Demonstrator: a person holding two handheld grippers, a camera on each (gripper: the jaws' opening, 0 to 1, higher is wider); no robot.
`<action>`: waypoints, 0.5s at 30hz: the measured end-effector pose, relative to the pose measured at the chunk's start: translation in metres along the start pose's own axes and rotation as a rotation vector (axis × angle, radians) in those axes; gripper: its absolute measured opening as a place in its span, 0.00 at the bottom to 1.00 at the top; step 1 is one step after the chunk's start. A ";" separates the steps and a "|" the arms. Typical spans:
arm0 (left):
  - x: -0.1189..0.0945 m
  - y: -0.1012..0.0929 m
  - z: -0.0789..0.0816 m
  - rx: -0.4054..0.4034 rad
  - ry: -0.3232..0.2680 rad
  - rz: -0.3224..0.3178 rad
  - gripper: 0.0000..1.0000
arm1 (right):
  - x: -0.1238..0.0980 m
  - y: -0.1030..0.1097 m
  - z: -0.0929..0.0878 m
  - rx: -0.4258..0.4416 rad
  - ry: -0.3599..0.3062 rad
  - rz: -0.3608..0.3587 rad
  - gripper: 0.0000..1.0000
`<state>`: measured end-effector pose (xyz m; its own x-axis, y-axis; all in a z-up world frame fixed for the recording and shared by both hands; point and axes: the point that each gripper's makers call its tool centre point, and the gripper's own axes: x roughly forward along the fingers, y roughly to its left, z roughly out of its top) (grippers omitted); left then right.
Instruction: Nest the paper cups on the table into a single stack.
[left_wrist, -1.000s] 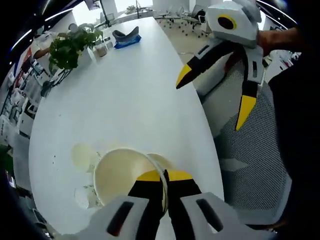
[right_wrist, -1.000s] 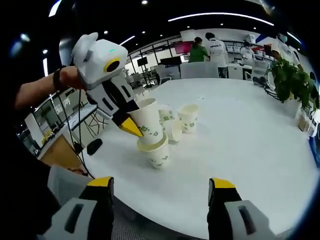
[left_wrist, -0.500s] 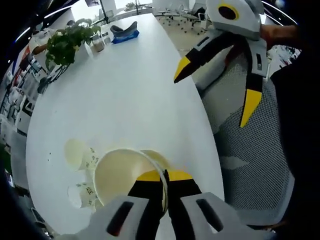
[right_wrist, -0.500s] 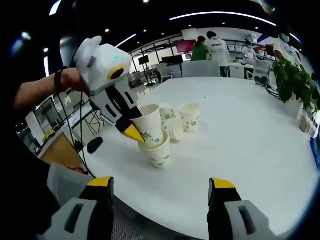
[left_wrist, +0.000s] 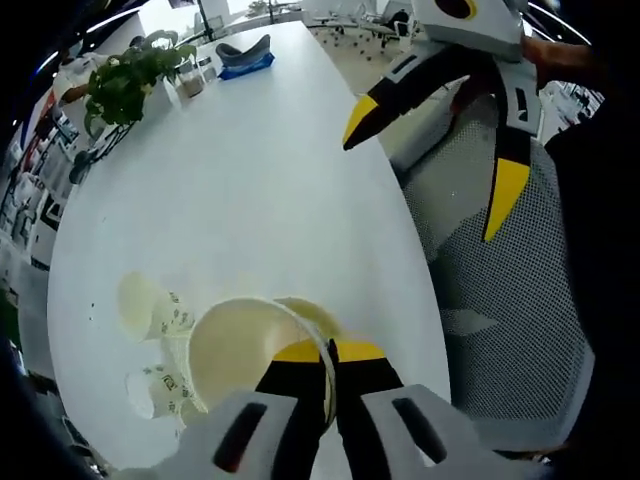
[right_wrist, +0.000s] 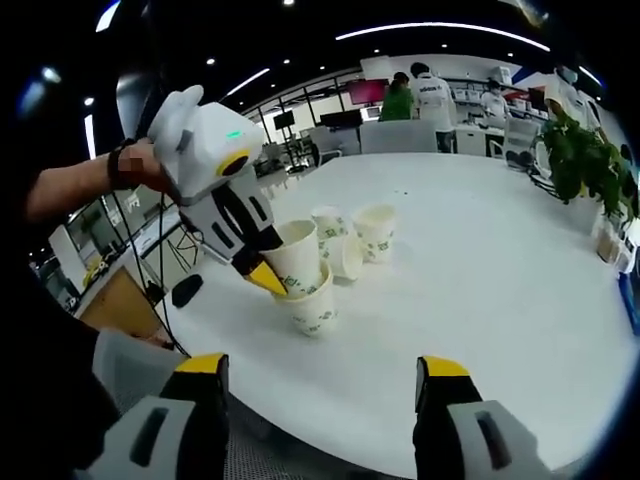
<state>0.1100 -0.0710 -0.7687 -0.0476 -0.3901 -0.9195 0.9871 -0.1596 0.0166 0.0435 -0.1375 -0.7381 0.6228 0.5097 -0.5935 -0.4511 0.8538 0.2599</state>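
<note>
While wide-jawed right gripper (right_wrist: 318, 385) empty, left gripper (left_wrist: 329, 352) pinched on cup (left_wrist: 250, 348) rim, partly nested.

lower cup (left_wrist: 300, 312) mostly hidden behind held cup (left_wrist: 245, 345), far people (right_wrist: 420, 95) too small

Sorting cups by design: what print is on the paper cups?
Off-white paper cups with small green printed marks, clearest in the right gripper view.

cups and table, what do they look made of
Cups: likely paper, matte cream with a small green print, thin rolled rims. The held cup in the left gripper looks the same. Table: smooth white top with a soft sheen, perhaps laminate; can't tell for sure.
</note>
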 end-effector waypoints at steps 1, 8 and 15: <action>0.001 0.000 0.000 -0.001 0.002 -0.003 0.00 | 0.000 0.000 0.000 -0.001 0.000 -0.001 0.76; 0.005 -0.004 -0.004 0.006 0.018 -0.021 0.00 | -0.002 -0.003 -0.001 -0.007 0.003 -0.006 0.76; 0.004 -0.005 -0.005 0.004 0.023 -0.030 0.00 | -0.001 -0.003 -0.002 -0.006 0.004 -0.003 0.76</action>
<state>0.1057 -0.0674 -0.7748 -0.0739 -0.3638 -0.9285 0.9846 -0.1744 -0.0100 0.0429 -0.1408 -0.7391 0.6219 0.5065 -0.5973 -0.4528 0.8548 0.2534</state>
